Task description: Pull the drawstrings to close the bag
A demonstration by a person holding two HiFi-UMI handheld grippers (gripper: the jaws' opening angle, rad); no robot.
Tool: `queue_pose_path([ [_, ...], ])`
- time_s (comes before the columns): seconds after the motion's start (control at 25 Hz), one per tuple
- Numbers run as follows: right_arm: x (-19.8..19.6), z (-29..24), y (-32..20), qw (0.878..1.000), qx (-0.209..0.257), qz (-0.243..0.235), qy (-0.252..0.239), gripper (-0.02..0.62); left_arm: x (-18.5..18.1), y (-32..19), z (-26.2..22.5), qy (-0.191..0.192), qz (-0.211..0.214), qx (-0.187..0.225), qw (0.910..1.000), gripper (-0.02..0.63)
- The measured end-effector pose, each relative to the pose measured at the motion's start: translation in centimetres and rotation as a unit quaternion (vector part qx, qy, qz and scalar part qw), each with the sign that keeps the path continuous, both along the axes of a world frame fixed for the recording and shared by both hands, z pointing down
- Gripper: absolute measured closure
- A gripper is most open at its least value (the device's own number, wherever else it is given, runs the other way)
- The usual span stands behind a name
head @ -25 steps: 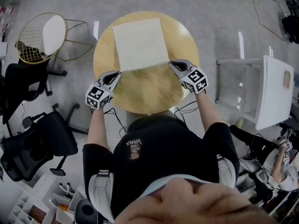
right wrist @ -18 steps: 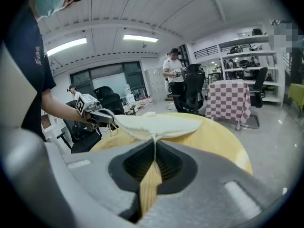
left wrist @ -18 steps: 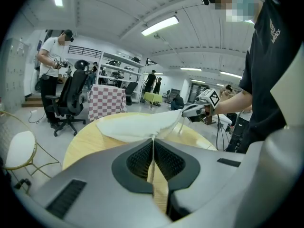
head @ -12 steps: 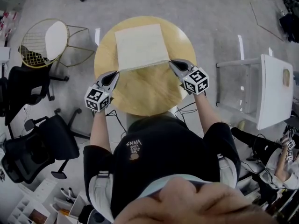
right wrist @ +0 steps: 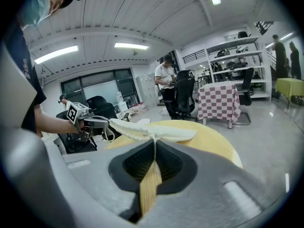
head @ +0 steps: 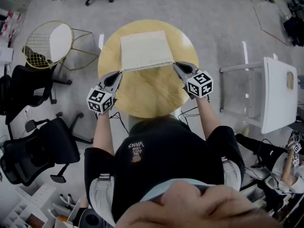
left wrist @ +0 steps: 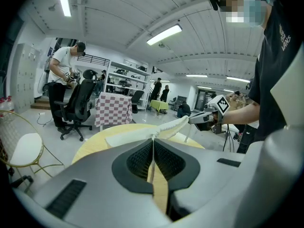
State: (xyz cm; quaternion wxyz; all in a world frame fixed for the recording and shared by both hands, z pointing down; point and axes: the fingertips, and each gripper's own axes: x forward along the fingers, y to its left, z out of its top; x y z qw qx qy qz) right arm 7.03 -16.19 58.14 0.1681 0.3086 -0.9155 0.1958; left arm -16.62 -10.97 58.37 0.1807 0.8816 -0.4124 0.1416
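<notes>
Cream cloth bag (head: 145,50) is laid on the far half of a round wooden table (head: 152,91), with its far part flat and its near edge gathered into a ruffle. That near edge is stretched between the two tools: the left gripper (head: 116,75) is set at the bag's near left corner and the right gripper (head: 176,66) at its near right corner, both pointed away from the person toward the bag. In the left gripper view the jaws are seen pressed together on a thin white drawstring (left wrist: 153,144), which runs up from the tips to the ruffled edge just beyond them. In the right gripper view the same is seen: jaws closed on a thin white cord at the tips, with the gathered edge directly ahead and lifted off the tabletop. The bag body is kept beyond both tools, not under them.
</notes>
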Motion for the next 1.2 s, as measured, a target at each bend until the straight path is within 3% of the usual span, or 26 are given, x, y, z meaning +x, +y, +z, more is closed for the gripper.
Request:
queue_pose_path([
  [0.68,0.6,-2.4,0.6,0.998,0.008,0.055,-0.009,0.590,-0.5,0.9,-2.7,0.024,-0.032,0.011,0.9991,0.592],
  [1.2,2.5,-3.5,0.0,0.996,0.015,0.086,-0.002,0.591,-0.6,0.0,-4.0,0.027,-0.084,0.013,0.9960,0.592],
])
